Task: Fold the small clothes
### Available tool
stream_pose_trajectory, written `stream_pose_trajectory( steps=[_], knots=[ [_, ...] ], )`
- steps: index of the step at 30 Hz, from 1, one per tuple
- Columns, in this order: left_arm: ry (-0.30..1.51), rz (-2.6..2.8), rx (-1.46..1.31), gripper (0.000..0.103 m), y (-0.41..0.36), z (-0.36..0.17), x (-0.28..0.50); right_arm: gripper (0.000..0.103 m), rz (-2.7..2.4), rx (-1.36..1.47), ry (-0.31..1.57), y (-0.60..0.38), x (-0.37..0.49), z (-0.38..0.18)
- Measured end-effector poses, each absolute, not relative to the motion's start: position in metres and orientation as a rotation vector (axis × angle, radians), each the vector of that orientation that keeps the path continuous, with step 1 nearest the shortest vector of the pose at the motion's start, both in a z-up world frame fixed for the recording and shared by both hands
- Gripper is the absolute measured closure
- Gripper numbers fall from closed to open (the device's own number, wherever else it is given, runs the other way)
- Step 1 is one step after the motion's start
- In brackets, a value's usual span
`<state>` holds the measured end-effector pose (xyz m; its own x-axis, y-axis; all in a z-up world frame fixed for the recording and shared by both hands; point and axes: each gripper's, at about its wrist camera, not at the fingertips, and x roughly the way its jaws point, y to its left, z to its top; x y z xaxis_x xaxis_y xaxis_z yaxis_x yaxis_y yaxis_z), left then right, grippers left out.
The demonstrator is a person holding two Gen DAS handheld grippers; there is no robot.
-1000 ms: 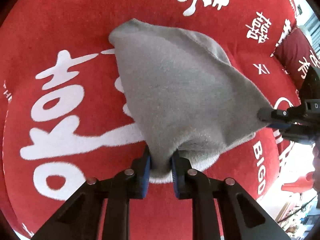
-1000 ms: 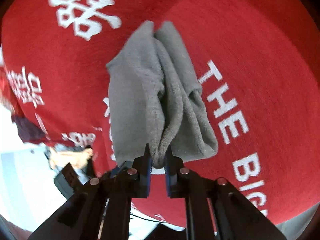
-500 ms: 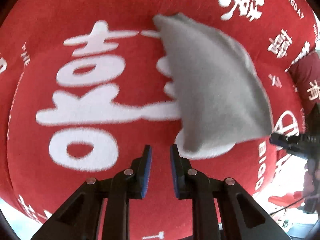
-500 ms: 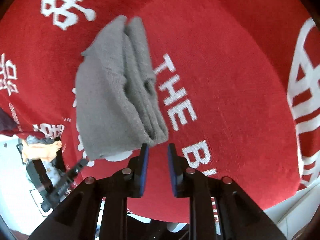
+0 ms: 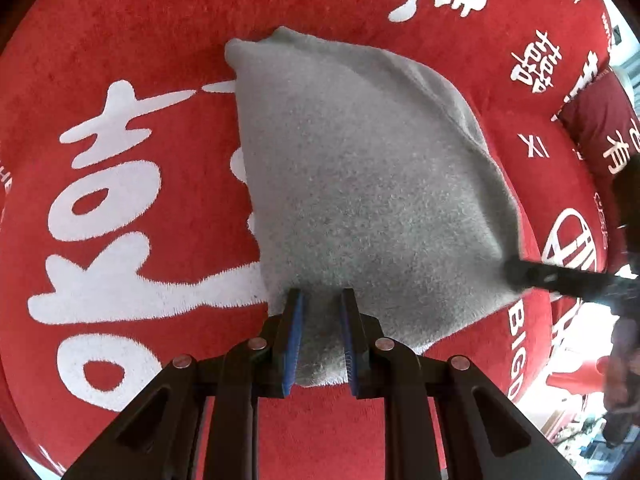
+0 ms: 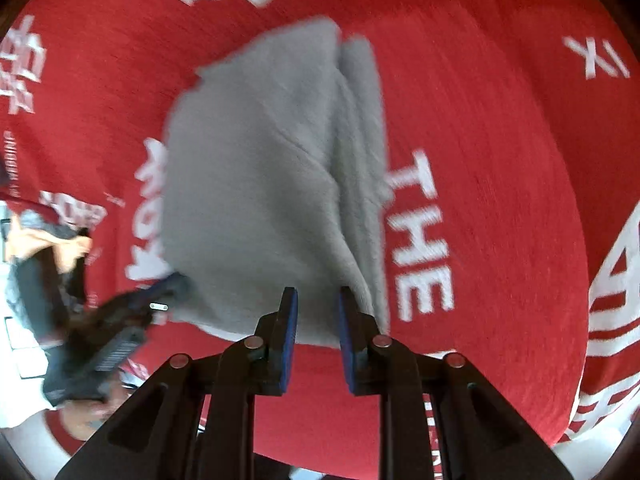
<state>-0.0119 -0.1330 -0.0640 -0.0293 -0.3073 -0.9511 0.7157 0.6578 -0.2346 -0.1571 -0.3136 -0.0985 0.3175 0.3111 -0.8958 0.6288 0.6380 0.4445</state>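
Note:
A folded grey knit garment [image 5: 360,184] lies on a red cloth with white lettering [image 5: 120,200]. My left gripper [image 5: 320,300] is open, its jaws astride the garment's near edge, cloth between the blue pads. In the right wrist view, my right gripper [image 6: 316,298] is open too, jaws astride the near edge of the same garment [image 6: 260,184], which shows layered folds on its right side. Each gripper appears in the other's view: the right one [image 5: 520,274] at the garment's right corner, the left one [image 6: 172,284] at its left corner.
A dark red cushion [image 5: 600,128] with white characters lies at the far right of the cloth. The red cloth's edge [image 6: 440,456] runs close below my right gripper. The person's hand [image 6: 72,244] shows at the left.
Both grippers let go of the garment, pulled back, and have now come forward again with their open jaws around its near edge.

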Motion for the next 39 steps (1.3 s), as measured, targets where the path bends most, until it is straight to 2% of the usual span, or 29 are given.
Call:
stream_pose_trajectory(
  steps=[1,2,9,10,11,12,13,26,27,29,31,35,36,37,39],
  knots=[
    [1.374,-0.851,0.380,0.083,-0.132,-0.065,-0.012,0.095,-0.250,0.929,1.275,-0.314,-0.161,-0.104],
    [1.378,-0.852,0.381,0.083,-0.132,-0.065,-0.012,0.096,-0.253,0.959,1.253,-0.317,-0.167,-0.107],
    [1.435,-0.809,0.343,0.083,-0.126,-0.056,-0.006,0.096,-0.227,0.951,1.284,-0.314,-0.169,-0.097],
    [1.441,-0.801,0.343,0.080,-0.123,-0.056,-0.005,0.093,-0.226,0.954,1.283,-0.315,-0.169,-0.096],
    [1.445,-0.787,0.348,0.063,-0.122,-0.056,-0.003,0.092,-0.227,0.964,1.276,-0.316,-0.170,-0.094],
    [1.441,-0.775,0.353,0.049,-0.119,-0.054,-0.001,0.092,-0.229,0.968,1.272,-0.315,-0.167,-0.093],
    [1.423,-0.753,0.361,0.030,-0.117,-0.052,0.000,0.092,-0.231,0.970,1.268,-0.315,-0.167,-0.092],
    [1.457,-0.707,0.363,0.029,-0.124,-0.053,0.020,0.091,-0.252,0.937,1.255,-0.338,-0.159,-0.075],
    [1.462,-0.703,0.373,0.029,-0.126,-0.053,0.021,0.089,-0.255,0.935,1.254,-0.340,-0.157,-0.075],
    [1.465,-0.699,0.391,0.028,-0.129,-0.054,0.022,0.078,-0.269,0.925,1.251,-0.345,-0.155,-0.074],
    [1.469,-0.693,0.414,0.028,-0.133,-0.056,0.023,0.048,-0.285,0.923,1.245,-0.352,-0.153,-0.075],
    [1.482,-0.682,0.425,0.026,-0.137,-0.061,0.025,0.045,-0.285,0.942,1.246,-0.361,-0.151,-0.080],
    [1.488,-0.678,0.424,0.020,-0.138,-0.062,0.026,0.045,-0.283,0.940,1.250,-0.362,-0.150,-0.081],
    [1.491,-0.674,0.423,0.005,-0.138,-0.063,0.027,0.045,-0.280,0.934,1.255,-0.364,-0.149,-0.082],
    [1.488,-0.672,0.414,0.003,-0.139,-0.062,0.028,0.042,-0.277,0.921,1.258,-0.368,-0.146,-0.084]
  ],
)
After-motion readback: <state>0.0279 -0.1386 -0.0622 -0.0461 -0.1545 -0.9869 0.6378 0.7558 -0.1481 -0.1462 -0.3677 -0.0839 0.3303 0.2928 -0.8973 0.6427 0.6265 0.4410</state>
